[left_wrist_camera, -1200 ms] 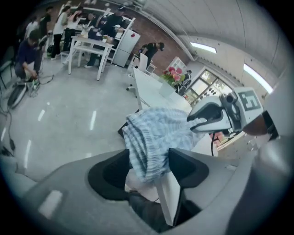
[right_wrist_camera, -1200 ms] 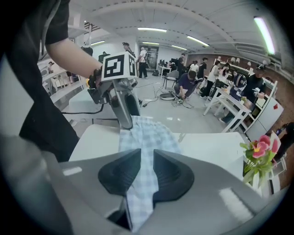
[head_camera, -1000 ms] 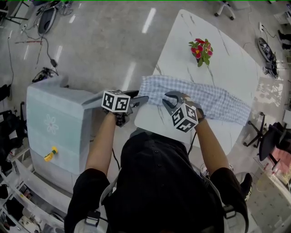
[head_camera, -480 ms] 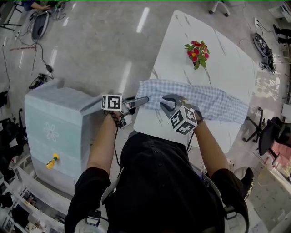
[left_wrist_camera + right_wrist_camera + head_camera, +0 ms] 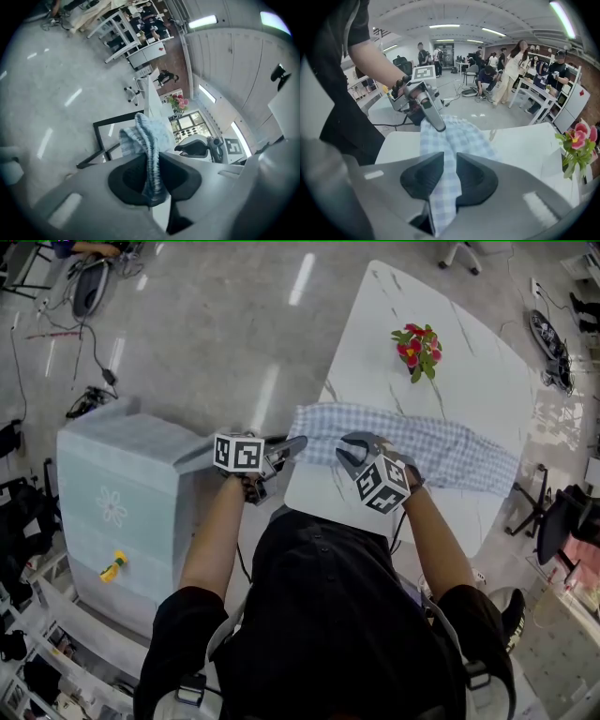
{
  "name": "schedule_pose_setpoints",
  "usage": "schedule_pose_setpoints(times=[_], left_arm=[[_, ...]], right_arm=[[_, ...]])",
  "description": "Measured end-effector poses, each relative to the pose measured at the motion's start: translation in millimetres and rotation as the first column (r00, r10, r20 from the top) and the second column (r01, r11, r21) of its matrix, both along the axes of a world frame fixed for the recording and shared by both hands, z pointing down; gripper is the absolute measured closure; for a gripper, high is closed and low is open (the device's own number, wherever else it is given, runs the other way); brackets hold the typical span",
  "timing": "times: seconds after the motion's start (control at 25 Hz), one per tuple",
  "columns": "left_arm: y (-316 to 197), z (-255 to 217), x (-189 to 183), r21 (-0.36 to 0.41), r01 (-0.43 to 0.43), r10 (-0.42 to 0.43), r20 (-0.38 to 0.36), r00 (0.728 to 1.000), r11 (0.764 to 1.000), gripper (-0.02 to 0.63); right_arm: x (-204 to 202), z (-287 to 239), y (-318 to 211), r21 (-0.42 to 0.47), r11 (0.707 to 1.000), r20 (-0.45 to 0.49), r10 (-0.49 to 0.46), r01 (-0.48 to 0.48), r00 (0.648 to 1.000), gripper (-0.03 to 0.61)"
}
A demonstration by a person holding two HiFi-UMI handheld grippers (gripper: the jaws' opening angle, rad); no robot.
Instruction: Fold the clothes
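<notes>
A blue-and-white checked garment point(image 5: 441, 446) lies in a long band across the near part of the white marble-look table point(image 5: 450, 371). My left gripper point(image 5: 295, 444) is at the garment's left end, beyond the table's corner. Its jaws have just been closing, and a bunched fold of the checked cloth point(image 5: 150, 140) is now pinched between the pads of the left gripper point(image 5: 153, 176). My right gripper point(image 5: 347, 451) points steeply down at the garment's near edge. It is shut on the cloth point(image 5: 457, 136), which runs through the right gripper point(image 5: 450, 180). The left gripper point(image 5: 438, 123) shows just beyond.
A small bunch of red flowers point(image 5: 417, 348) stands on the table's far part. A pale green cabinet point(image 5: 122, 502) stands to the left of the table, a dark chair point(image 5: 562, 521) at the right. Several people stand in the room behind.
The left gripper has rolled a little at the garment's left end. The right gripper and the rest of the garment have stayed put.
</notes>
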State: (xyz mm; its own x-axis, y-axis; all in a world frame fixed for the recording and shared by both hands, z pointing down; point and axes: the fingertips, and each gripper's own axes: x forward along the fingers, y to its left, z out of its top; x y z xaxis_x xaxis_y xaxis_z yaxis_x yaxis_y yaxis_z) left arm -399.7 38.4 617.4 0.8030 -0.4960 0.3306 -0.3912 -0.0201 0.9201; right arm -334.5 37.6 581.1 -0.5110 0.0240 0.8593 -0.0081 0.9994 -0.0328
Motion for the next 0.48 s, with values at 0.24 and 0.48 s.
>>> schedule_pose_setpoints(times=[0.24,0.48], left_arm=[[1,-6,-15,0.001,-0.052,0.052,0.129,0.99,0.999,0.561],[-4,-12,-41,0.025,-0.103,0.094,0.248,0.964,0.994,0.561]], right_arm=[[-10,4,1,0.034,0.999,-0.01,0.015,-0.014,1.0,0.489],[-16,9,-3,0.045,0.999,-0.027,0.028,-0.027,0.999,0.489]])
